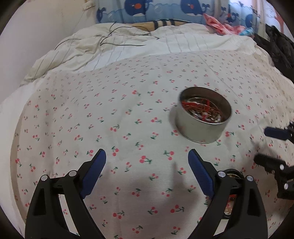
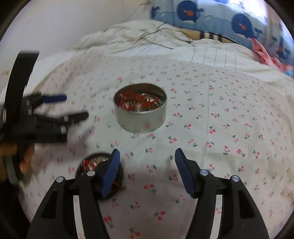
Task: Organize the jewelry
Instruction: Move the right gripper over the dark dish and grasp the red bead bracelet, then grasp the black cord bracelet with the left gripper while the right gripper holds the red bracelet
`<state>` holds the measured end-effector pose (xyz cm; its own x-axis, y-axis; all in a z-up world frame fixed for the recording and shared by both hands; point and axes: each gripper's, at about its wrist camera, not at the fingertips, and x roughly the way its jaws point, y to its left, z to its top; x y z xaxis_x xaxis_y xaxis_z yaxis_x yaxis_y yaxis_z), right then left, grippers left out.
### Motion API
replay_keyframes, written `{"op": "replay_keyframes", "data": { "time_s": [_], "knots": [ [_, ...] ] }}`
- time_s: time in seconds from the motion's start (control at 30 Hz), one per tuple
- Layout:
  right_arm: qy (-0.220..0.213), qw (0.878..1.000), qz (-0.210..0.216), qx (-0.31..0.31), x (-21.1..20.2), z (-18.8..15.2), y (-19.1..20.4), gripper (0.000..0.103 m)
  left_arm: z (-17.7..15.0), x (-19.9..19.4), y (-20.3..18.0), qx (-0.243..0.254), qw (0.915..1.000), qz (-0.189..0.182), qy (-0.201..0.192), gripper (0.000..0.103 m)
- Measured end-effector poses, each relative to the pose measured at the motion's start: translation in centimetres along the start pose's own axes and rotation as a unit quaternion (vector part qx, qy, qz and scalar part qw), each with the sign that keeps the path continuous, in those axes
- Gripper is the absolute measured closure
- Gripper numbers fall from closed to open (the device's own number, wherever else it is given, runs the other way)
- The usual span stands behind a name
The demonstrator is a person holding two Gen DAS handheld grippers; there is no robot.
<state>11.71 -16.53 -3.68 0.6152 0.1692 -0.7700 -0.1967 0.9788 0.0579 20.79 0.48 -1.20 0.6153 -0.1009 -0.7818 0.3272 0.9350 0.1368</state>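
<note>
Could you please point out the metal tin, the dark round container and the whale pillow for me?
Tin (image 2: pixel 141 121): right wrist view, on its front wall.
Dark container (image 2: pixel 91 162): right wrist view, on its contents beside the right gripper's finger.
Whale pillow (image 1: pixel 139 9): left wrist view, on a whale print.

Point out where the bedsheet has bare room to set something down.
Free: the sheet left of the tin, up to the quilt, and right of the tin in the right view. Crowded: near the dark container under the right gripper.

A dark lid, perhaps, sits half hidden behind the right gripper's finger at lower left; the left gripper is blurred.
</note>
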Motion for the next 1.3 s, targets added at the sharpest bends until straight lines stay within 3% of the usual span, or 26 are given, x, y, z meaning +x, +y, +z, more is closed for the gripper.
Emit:
{"op": "replay_keyframes", "data": {
  "time_s": [0.27, 0.37, 0.57, 0.8, 0.97, 1.2, 1.3],
  "knots": [
    [0.026, 0.996, 0.057, -0.06, 0.0, -0.8, 2.1, 0.043, 0.1, 0.4, 2.0, -0.051, 0.9983, -0.026, 0.009, 0.016],
    [0.045, 0.995, 0.055, -0.071, 0.8, -1.1, 2.6, 0.053, 0.1, 0.5, 1.9, -0.047, 0.9985, -0.023, 0.01, 0.016],
    [0.053, 0.996, 0.04, -0.056, 1.0, -1.2, 1.4, 0.053, -0.1, 0.7, 1.0, -0.027, 0.9992, -0.022, 0.019, 0.016],
    [0.016, 0.985, 0.127, -0.113, -0.9, -1.3, 4.7, 0.06, -0.1, 0.7, 1.5, -0.042, 0.9987, -0.02, 0.021, 0.016],
    [0.035, 0.985, 0.125, -0.116, 0.7, -1.5, 6.0, 0.076, -0.1, 0.8, 1.1, -0.035, 0.999, -0.02, 0.022, 0.016],
    [0.059, 0.983, 0.122, -0.121, 2.8, -1.8, 6.8, 0.085, -0.1, 0.7, 1.2, -0.038, 0.9988, -0.023, 0.022, 0.016],
    [0.057, 0.984, 0.121, -0.114, 2.9, -1.7, 6.4, 0.098, -0.1, 0.7, 1.2, -0.038, 0.9987, -0.025, 0.021, 0.016]
  ]
}}
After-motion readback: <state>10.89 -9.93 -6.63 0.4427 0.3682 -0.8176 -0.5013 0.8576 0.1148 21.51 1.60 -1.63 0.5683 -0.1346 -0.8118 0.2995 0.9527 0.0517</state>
